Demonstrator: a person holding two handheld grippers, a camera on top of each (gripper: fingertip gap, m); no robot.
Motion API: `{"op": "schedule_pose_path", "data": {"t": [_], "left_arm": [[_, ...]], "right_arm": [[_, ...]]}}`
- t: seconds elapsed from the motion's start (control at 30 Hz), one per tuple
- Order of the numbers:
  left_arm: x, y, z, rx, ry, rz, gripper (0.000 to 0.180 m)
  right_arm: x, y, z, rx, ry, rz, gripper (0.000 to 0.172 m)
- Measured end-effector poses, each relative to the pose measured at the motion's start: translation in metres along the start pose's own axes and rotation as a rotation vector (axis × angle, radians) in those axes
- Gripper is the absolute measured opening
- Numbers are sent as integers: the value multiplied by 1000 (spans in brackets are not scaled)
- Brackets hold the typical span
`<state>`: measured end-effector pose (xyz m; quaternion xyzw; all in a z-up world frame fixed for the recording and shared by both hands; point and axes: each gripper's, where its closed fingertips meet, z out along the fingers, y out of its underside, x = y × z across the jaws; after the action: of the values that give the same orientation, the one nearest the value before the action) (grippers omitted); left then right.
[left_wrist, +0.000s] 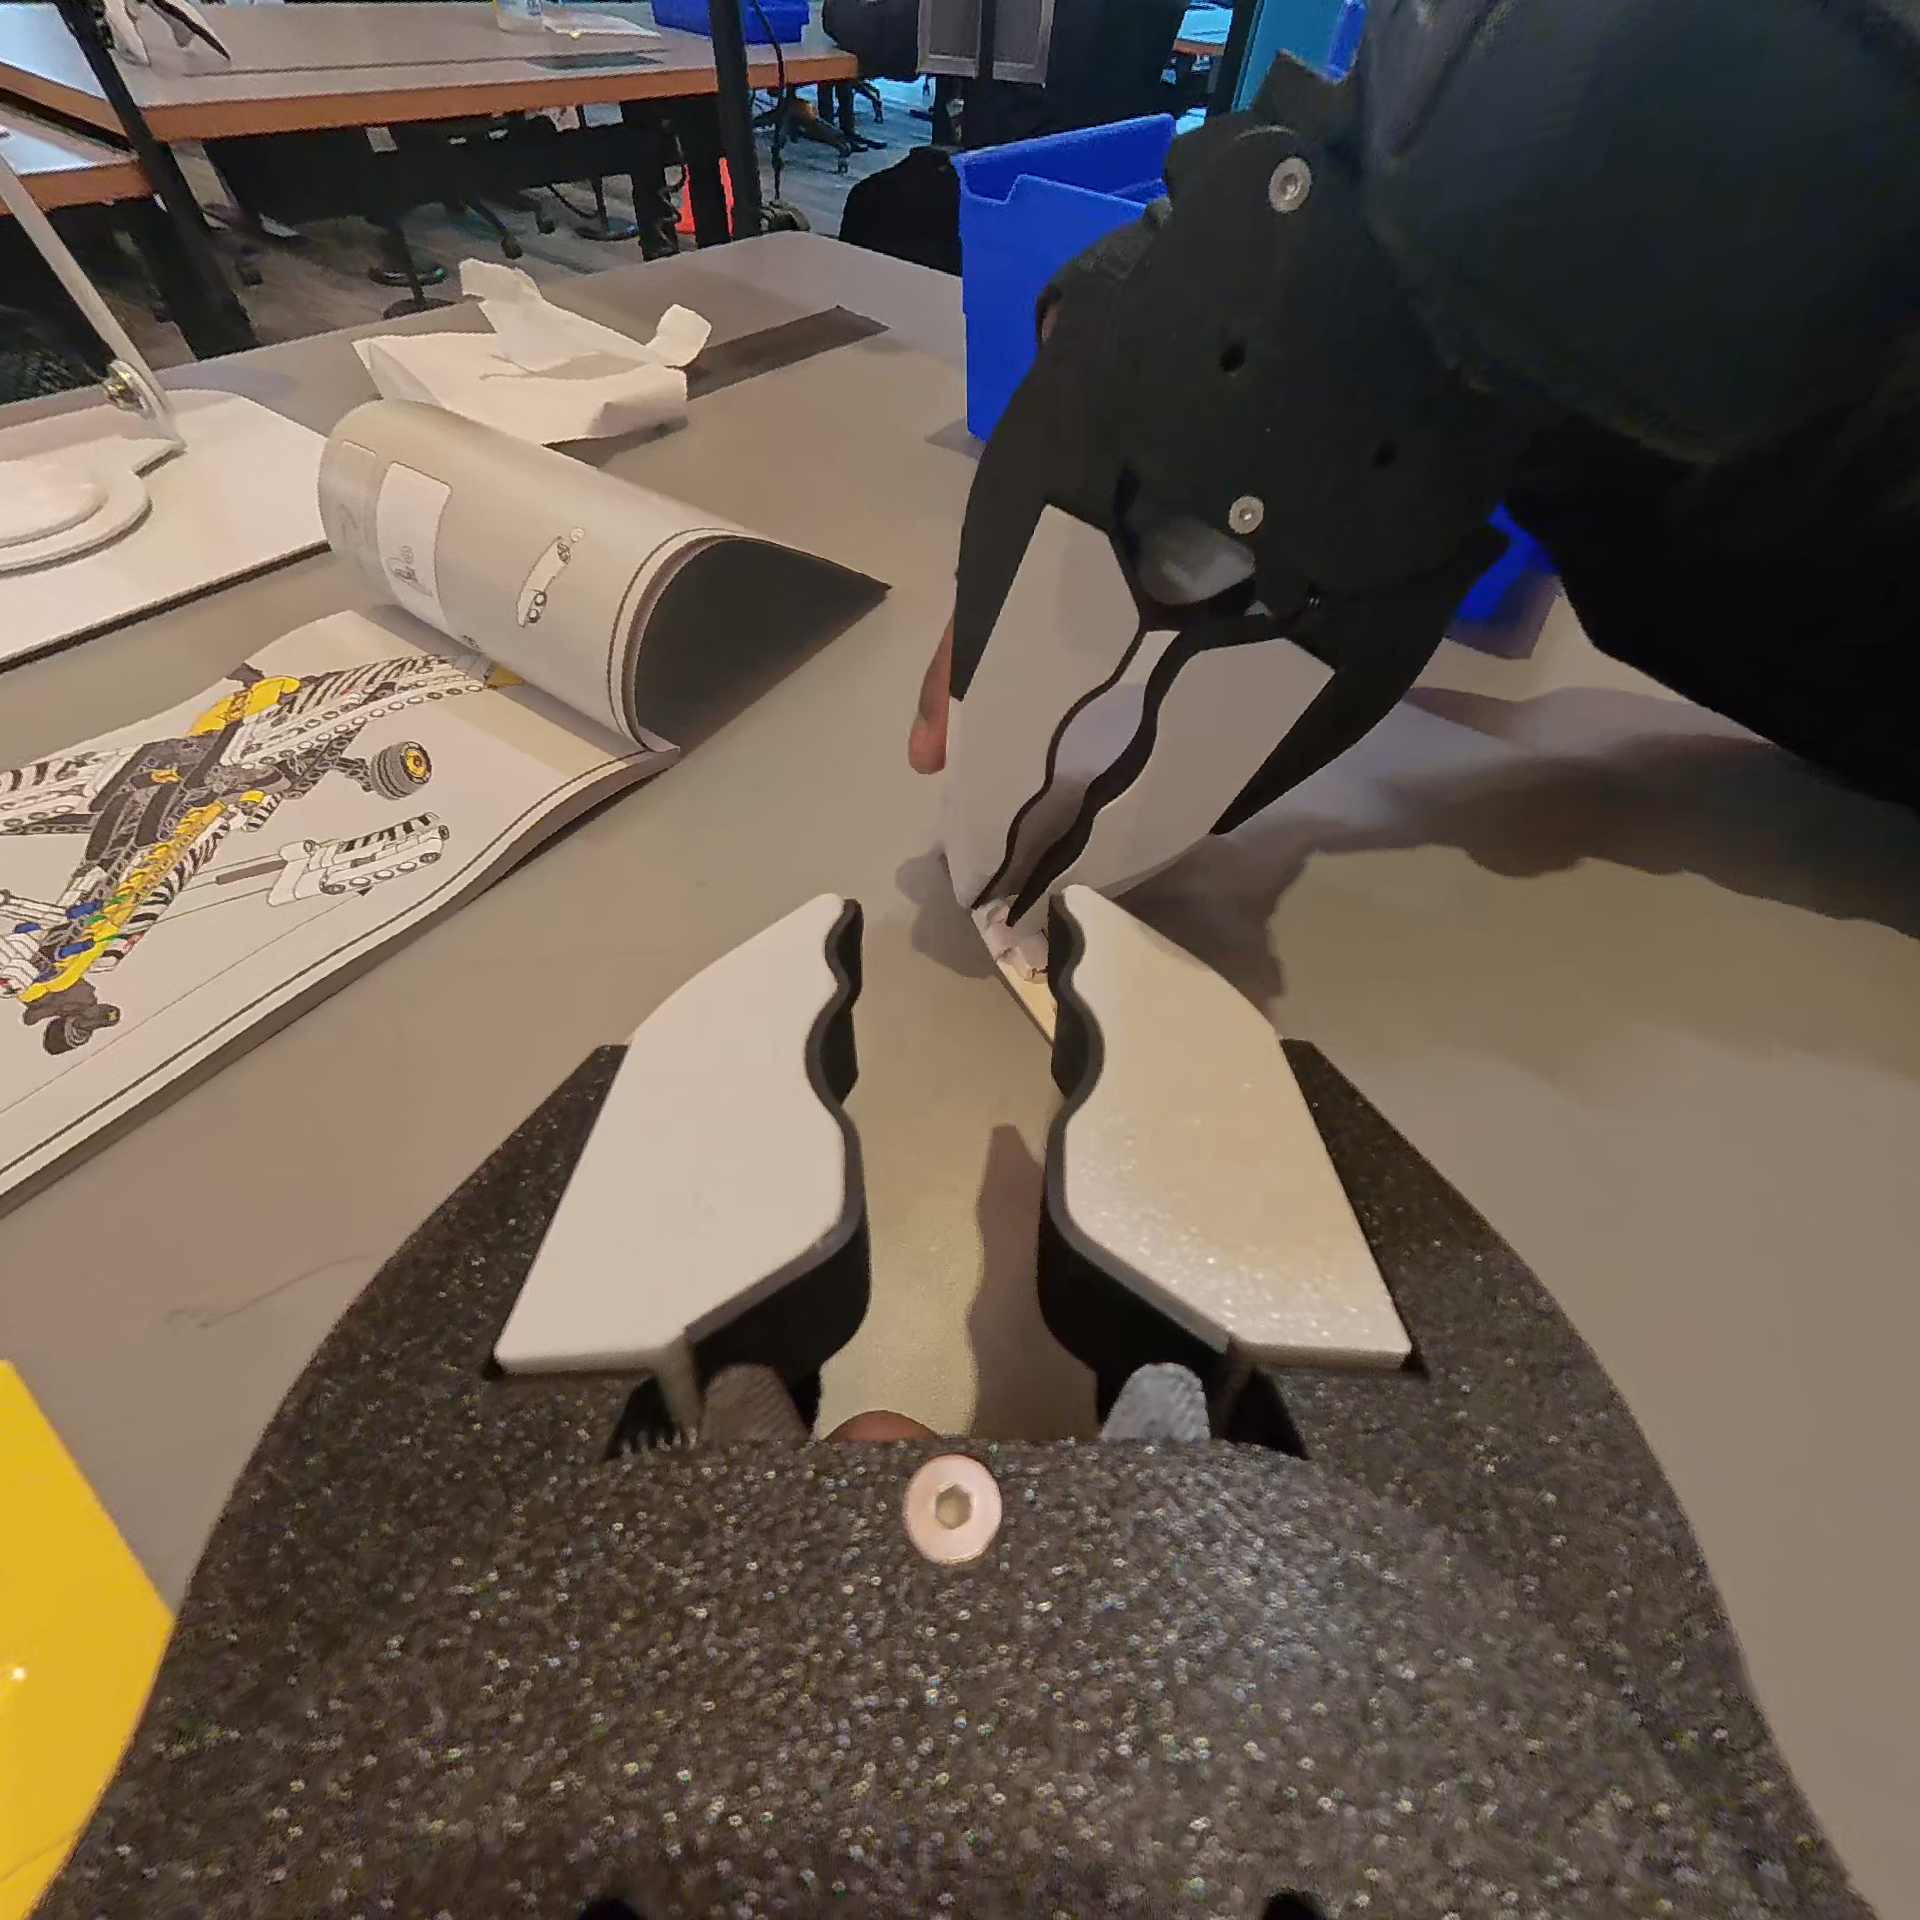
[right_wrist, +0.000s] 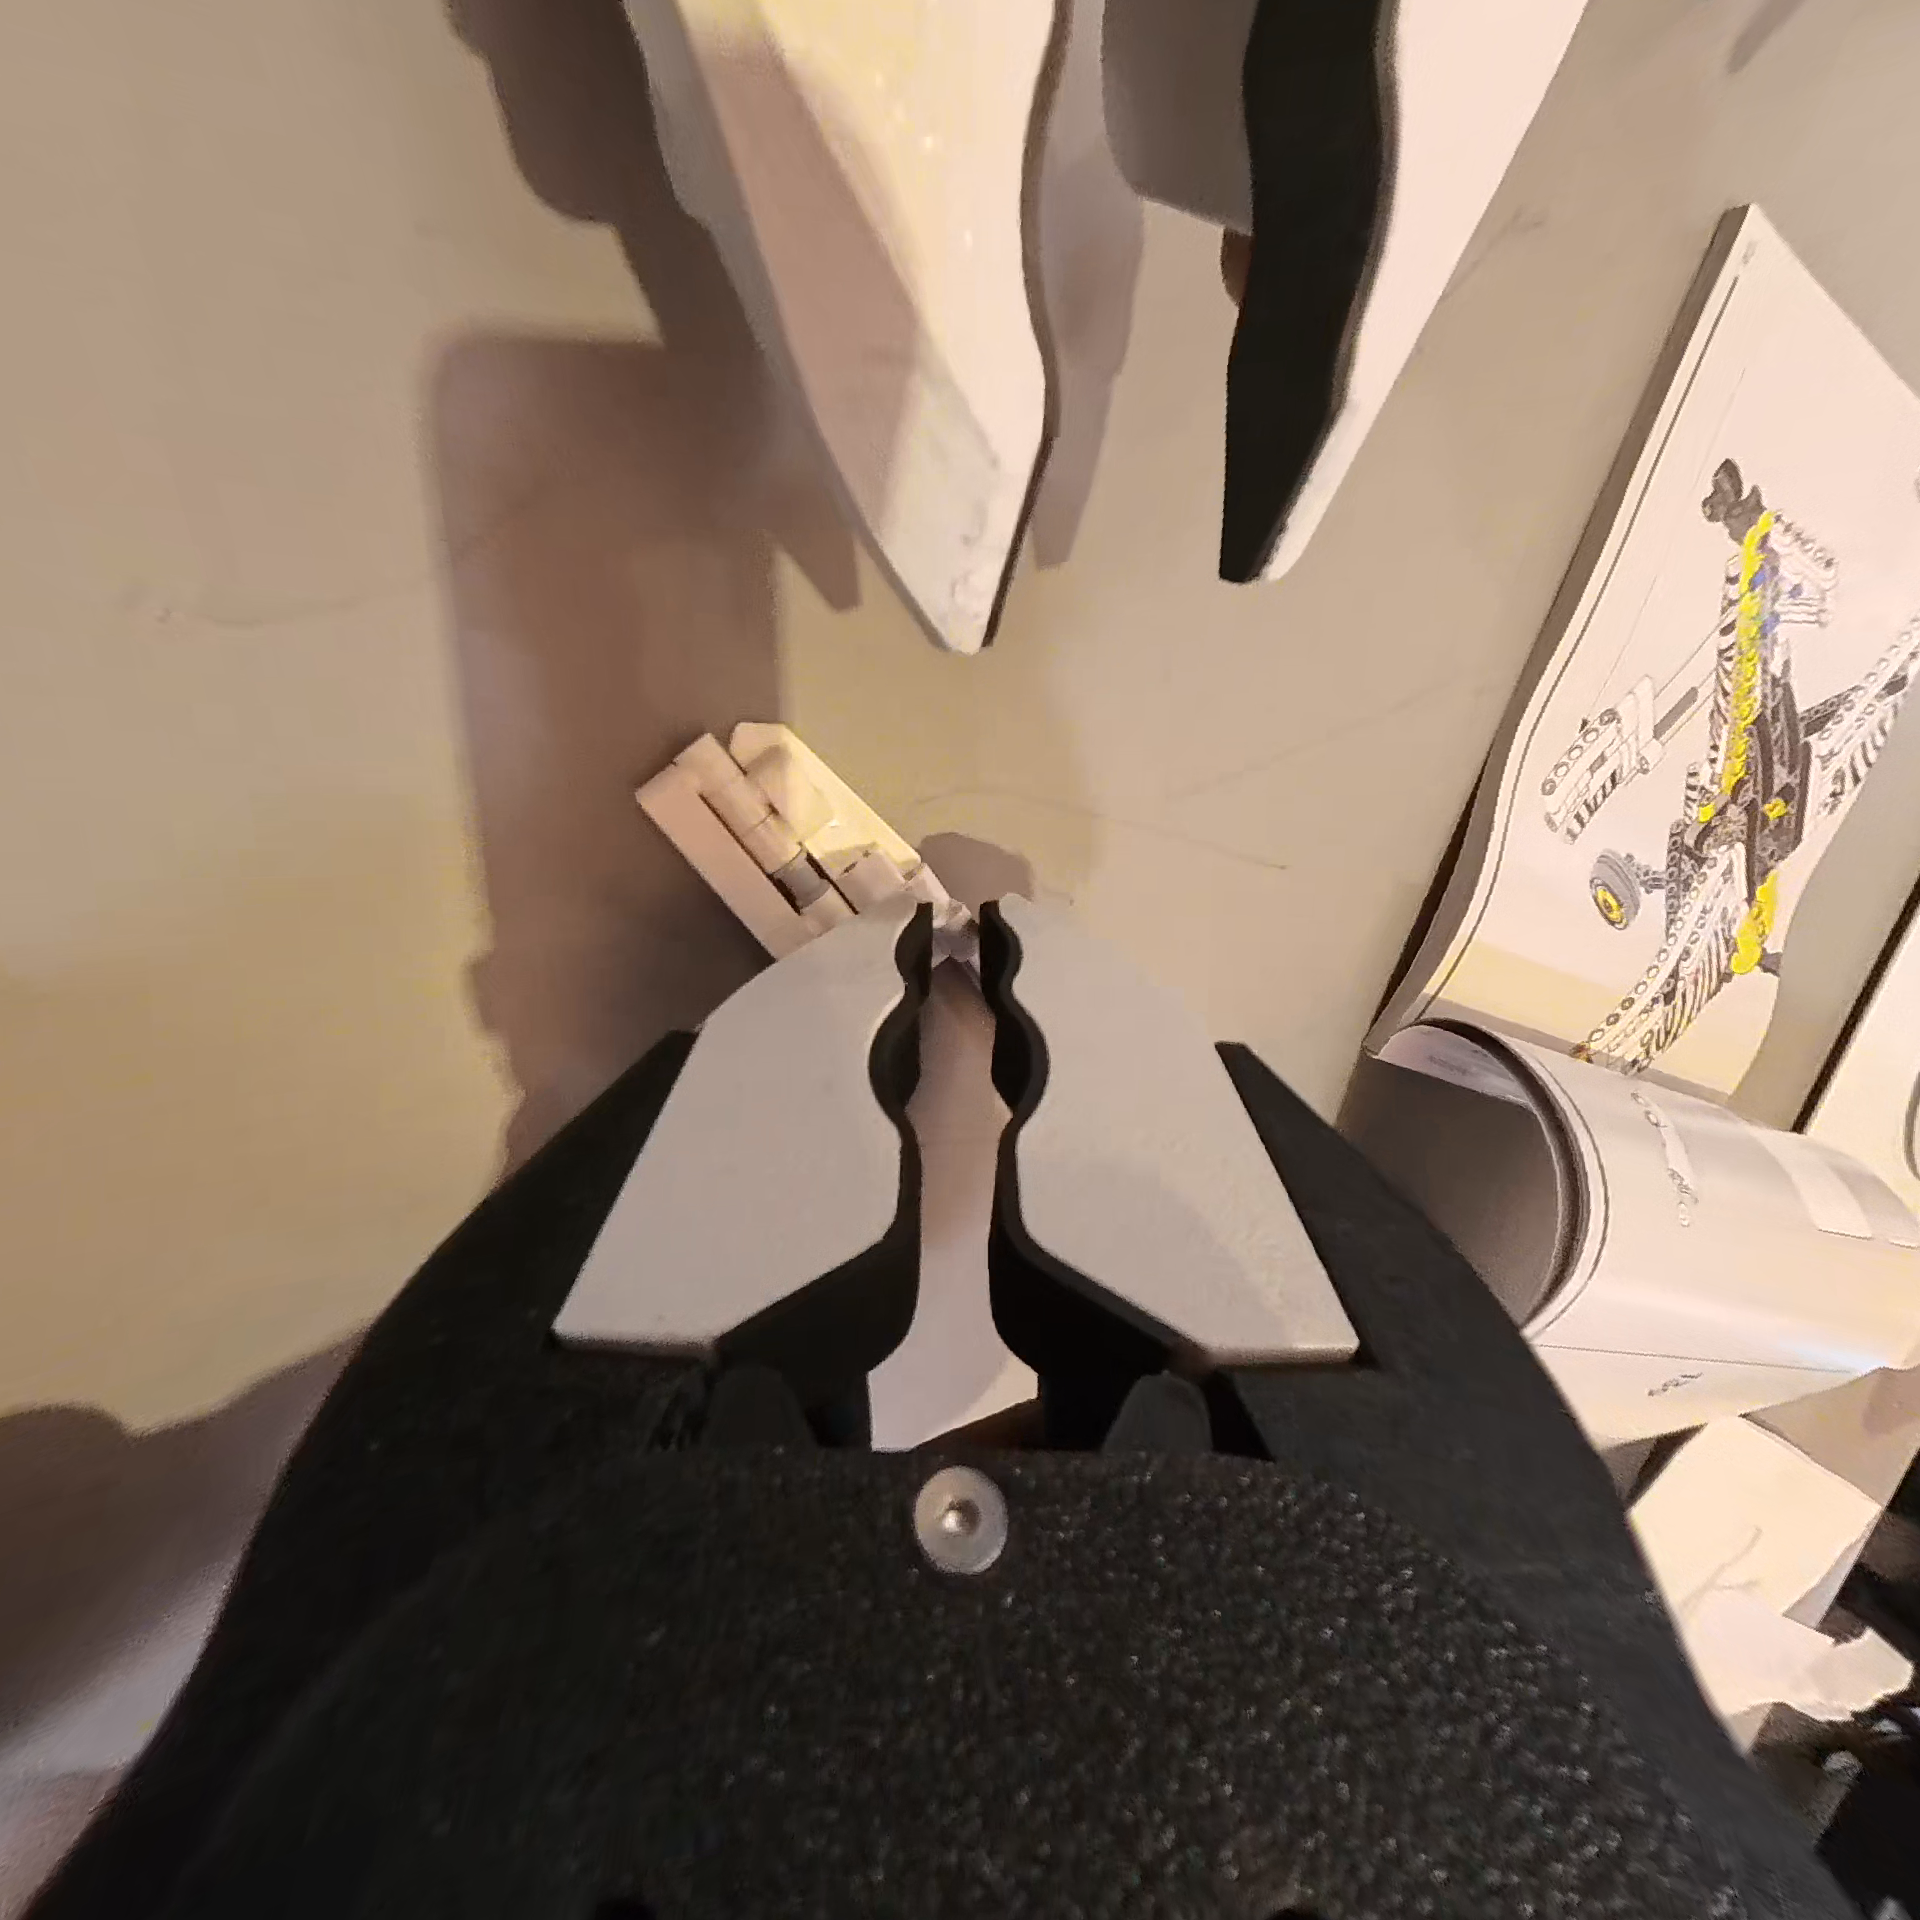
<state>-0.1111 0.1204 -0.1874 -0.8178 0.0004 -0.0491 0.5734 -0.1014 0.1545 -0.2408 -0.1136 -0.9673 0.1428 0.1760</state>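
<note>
Right gripper (right_wrist: 951, 920) nearly closed, tips pinching end of white brick assembly (right_wrist: 774, 831). Left gripper (left_wrist: 956, 914) open, bare, at 12 o'clock. Open instruction booklet (right_wrist: 1704, 727) at 2 o'clock.

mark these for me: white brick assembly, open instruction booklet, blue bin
white brick assembly (right_wrist: 764, 831): right wrist view, on its flat top beside the hinge-like middle.
open instruction booklet (left_wrist: 260, 831): left wrist view, on the flat printed page with the vehicle drawing.
blue bin (left_wrist: 1013, 260): left wrist view, on its front wall.
</note>
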Motion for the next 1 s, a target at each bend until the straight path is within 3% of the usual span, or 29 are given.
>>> {"op": "schedule_pose_path", "data": {"t": [0.2,0.57,0.7,0.83,1.0], "left_arm": [[0,0,0,-3,6,-12,34],[2,10,-5,-61,12,-40,35],[4,12,-6,-66,7,-27,35],[6,14,-5,-81,10,-8,35],[7,15,-5,-84,19,11,35]], "right_arm": [[0,3,-1,-14,2,41,7],[27,-6,-24,288,454,168,0],[18,5,-18,205,413,126,0],[5,4,-20,150,244,73,12],[4,-3,-26,110,98,17,16]]}}
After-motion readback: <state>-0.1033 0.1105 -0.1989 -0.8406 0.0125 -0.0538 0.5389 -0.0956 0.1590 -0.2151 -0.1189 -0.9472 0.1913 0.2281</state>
